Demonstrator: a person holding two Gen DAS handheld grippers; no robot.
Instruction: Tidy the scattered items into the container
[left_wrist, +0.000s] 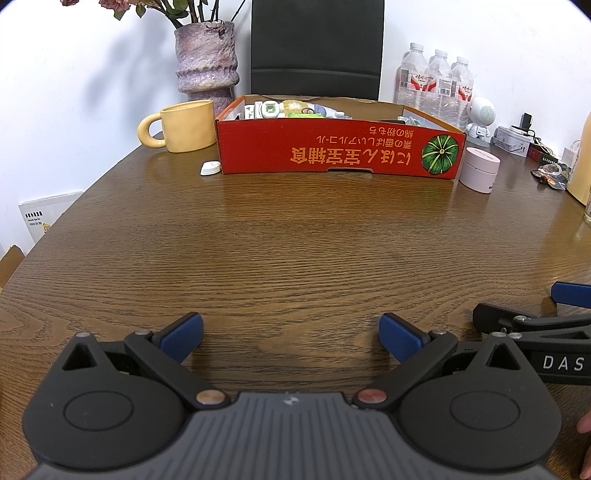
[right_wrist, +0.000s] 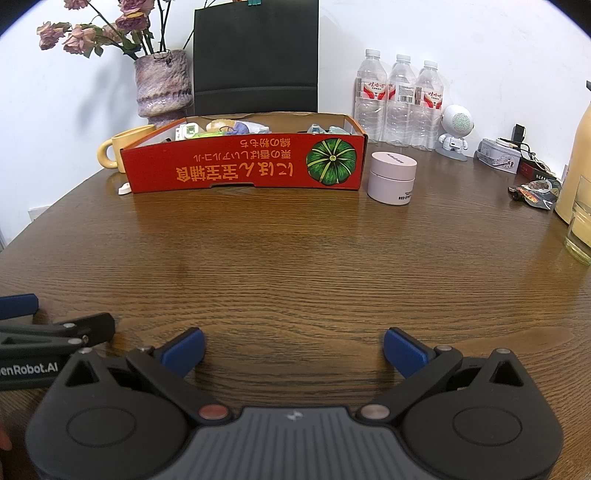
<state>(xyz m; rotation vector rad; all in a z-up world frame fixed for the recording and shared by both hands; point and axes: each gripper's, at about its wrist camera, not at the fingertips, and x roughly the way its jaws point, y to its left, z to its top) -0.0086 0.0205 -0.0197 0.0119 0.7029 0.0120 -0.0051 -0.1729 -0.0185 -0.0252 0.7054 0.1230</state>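
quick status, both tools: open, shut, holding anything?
Left tool: open, empty, above the table.
Right tool: open, empty, above the table.

The right hand-held gripper (right_wrist: 293, 349) hovers spread over the bench (right_wrist: 295, 258), well short of the red box (right_wrist: 243, 164).

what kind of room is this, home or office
Probably a home dining or living corner, though a small office is possible: a wooden table with a vase of dried flowers, a yellow mug and bottled water.
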